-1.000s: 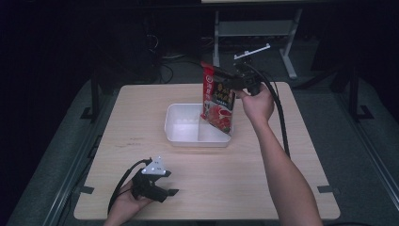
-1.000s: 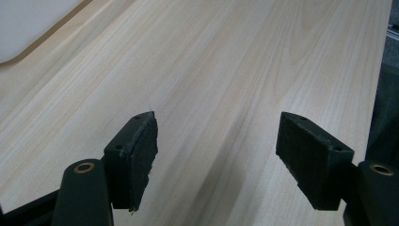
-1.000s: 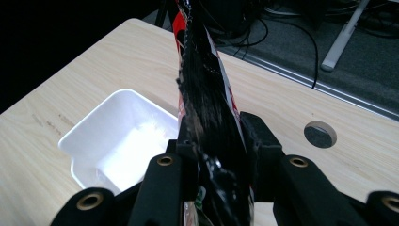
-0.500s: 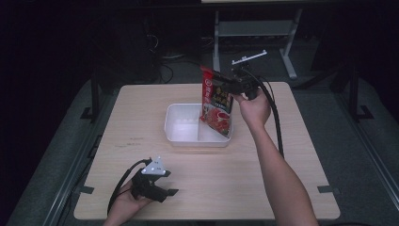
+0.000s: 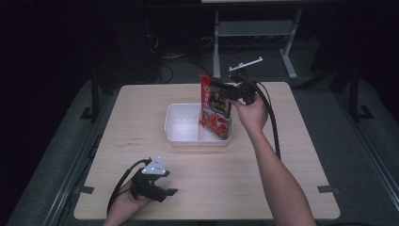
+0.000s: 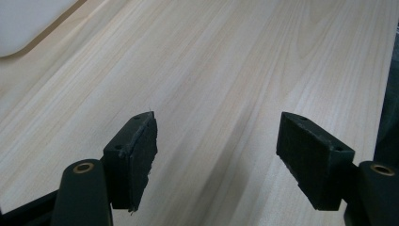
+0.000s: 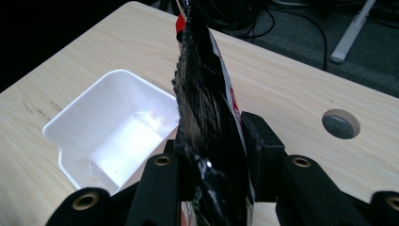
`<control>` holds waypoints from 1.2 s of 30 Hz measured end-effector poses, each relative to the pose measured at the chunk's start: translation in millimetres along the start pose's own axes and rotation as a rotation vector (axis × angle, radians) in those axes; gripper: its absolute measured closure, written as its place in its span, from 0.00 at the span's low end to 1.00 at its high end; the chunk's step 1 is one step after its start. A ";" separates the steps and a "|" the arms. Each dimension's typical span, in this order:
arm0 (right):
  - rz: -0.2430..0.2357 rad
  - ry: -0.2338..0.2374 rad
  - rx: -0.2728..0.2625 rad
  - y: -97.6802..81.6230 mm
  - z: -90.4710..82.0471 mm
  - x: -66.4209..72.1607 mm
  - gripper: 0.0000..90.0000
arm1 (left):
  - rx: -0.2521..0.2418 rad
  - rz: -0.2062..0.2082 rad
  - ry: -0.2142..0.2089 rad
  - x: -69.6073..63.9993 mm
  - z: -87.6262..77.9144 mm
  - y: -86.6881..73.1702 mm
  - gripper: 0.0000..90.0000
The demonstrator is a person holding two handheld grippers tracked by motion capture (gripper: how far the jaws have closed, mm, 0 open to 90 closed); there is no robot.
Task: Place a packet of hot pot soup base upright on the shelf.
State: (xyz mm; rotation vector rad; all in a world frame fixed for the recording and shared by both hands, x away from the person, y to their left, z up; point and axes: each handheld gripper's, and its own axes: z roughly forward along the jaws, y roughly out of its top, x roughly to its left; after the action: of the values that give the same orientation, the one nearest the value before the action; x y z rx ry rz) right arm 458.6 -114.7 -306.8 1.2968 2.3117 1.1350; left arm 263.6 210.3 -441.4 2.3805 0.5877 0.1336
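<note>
Red snack bag [image 5: 215, 109] in my right gripper [image 5: 227, 89] has sunk lower than before, its bottom edge now inside the white tray [image 5: 181, 126] at the right end. Jaws clamp it, having just eased slightly. My left gripper [image 5: 162, 190] rests near-left, jaws apart.

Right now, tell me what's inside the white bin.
The white bin has two compartments. The left one looks empty. The red snack packet, clamped in the right gripper, hangs over the right one and hides part of its floor.
</note>
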 end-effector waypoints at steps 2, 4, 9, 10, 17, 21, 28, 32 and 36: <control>0.004 0.007 0.000 -1.4 0.2 -0.8 0.76 | 0.002 0.000 0.001 0.2 0.0 -0.1 0.32; 0.008 0.017 0.002 -3.7 0.3 -2.8 0.75 | 0.003 0.000 0.002 0.2 0.1 -0.3 0.32; 0.034 0.047 0.004 -10.6 1.3 -7.9 0.73 | 0.008 0.004 0.004 0.5 0.5 -0.3 0.32; 0.041 0.055 0.007 -11.4 1.3 -9.3 0.72 | 0.010 0.004 0.005 0.4 0.8 -0.3 0.32; 0.072 0.100 0.003 -18.6 0.8 -16.0 0.69 | 0.016 0.003 0.010 0.1 1.6 -0.4 0.32; 0.085 0.130 0.003 -20.9 -0.8 -18.9 0.66 | 0.014 0.000 0.011 0.2 1.4 -0.6 0.32; 0.079 0.161 0.022 -23.7 -0.3 -17.0 0.59 | 0.018 0.004 0.011 -0.8 1.6 -0.1 0.32; 0.074 0.163 0.026 -23.4 -0.5 -14.9 0.58 | 0.017 0.000 0.014 -0.6 0.7 -0.7 0.31; 0.075 0.173 0.029 -23.8 -2.6 -15.7 0.55 | 0.015 -0.004 0.016 0.1 0.0 -1.7 0.31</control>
State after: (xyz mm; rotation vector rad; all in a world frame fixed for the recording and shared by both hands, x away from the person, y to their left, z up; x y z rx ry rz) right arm 451.6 -135.8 -324.8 1.3548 2.4273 1.2890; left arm 263.1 211.5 -442.4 2.3942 0.6031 0.1470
